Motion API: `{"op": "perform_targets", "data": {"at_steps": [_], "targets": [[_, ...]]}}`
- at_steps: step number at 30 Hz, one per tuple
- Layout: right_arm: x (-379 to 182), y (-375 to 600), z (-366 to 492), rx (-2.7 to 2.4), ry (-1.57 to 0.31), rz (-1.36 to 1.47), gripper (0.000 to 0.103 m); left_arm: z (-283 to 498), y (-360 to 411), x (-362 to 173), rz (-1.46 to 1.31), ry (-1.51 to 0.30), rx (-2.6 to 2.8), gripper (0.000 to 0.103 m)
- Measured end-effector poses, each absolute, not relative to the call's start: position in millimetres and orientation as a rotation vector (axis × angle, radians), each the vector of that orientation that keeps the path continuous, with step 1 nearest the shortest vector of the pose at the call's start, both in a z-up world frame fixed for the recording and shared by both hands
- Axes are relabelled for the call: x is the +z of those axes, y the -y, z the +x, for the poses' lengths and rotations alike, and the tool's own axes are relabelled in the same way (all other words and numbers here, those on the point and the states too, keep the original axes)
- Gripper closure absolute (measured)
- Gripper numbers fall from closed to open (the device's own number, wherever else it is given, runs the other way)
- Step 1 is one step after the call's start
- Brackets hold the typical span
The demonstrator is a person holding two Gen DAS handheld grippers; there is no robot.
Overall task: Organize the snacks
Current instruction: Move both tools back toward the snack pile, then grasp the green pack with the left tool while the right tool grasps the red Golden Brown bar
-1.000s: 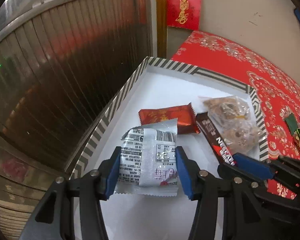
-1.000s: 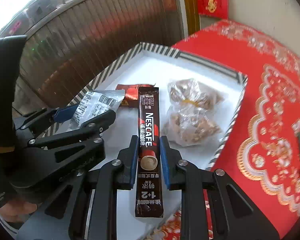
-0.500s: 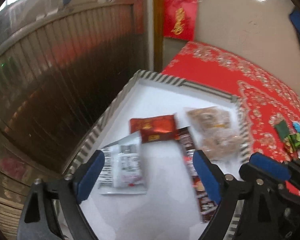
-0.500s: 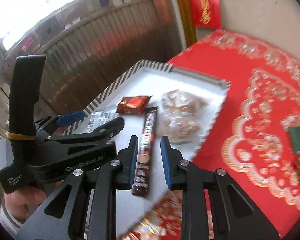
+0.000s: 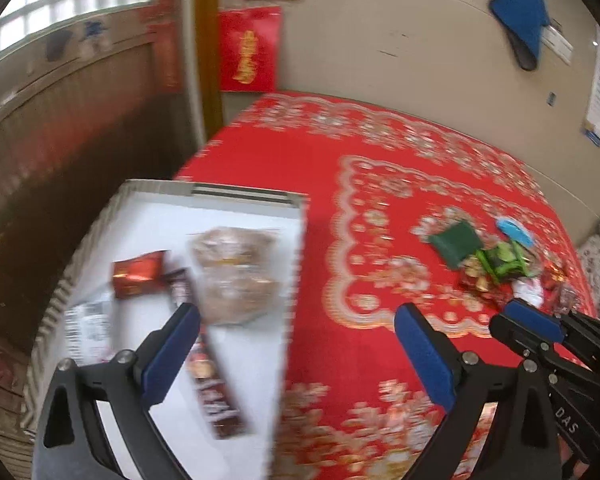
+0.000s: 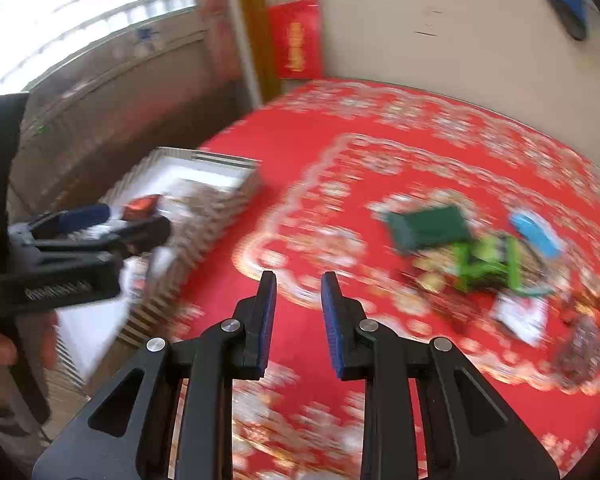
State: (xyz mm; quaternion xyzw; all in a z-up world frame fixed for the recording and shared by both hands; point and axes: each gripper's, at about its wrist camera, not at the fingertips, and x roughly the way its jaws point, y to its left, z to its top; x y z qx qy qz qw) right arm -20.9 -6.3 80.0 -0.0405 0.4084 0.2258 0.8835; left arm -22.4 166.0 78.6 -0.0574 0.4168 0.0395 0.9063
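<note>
A white tray with a striped rim (image 5: 236,194) lies at the left on the red tablecloth. It holds a silver packet (image 5: 90,320), a red packet (image 5: 138,274), a brown Nescafe stick (image 5: 212,384) and a clear bag of brown snacks (image 5: 236,272). My left gripper (image 5: 296,332) is wide open and empty above the tray's right rim. My right gripper (image 6: 298,292) is open and empty over the cloth; it also shows at the right of the left wrist view (image 5: 534,322). A pile of loose snacks lies to the right: a dark green packet (image 6: 428,226), bright green packets (image 6: 486,260), a blue one (image 6: 534,232), a white one (image 6: 520,316).
The tray (image 6: 220,196) sits at the table's left edge beside a brown ribbed wall (image 5: 60,152). A beige wall (image 5: 400,40) with red hangings (image 5: 250,48) stands behind the table. The views are motion-blurred.
Both grippers let go of their snacks, the silver packet and the Nescafe stick, which now lie in the tray. Both grippers rose and swung right toward the loose pile.
</note>
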Motion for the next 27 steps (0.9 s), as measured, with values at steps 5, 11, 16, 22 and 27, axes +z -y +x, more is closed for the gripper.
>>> {"op": "perform_targets", "data": {"at_steps": [5, 11, 16, 22, 27], "targets": [[73.2, 66.7, -17.9, 0.370, -0.862, -0.059, 0.080, -3.6, -125.9, 76.8, -0.096, -0.881, 0.016, 0.004], [65.8, 121.2, -17.0, 0.295, -0.878, 0.010, 0.080, 29.2, -76.0, 68.1, -0.037, -0.932, -0.056, 0.004], [61.9, 148.2, -16.2, 0.267, -0.876, 0.054, 0.080, 64.3, -42.8, 55.2, 0.002, -0.982, -0.119, 0.004], [55.4, 162.5, -12.1, 0.266, -0.886, 0.077, 0.080, 109.0, -14.4, 34.5, 0.099, -1.050, -0.182, 0.004], [54.0, 170.6, -7.6, 0.264, -0.887, 0.098, 0.080, 130.4, -4.6, 26.0, 0.111, -1.086, -0.253, 0.004]]}}
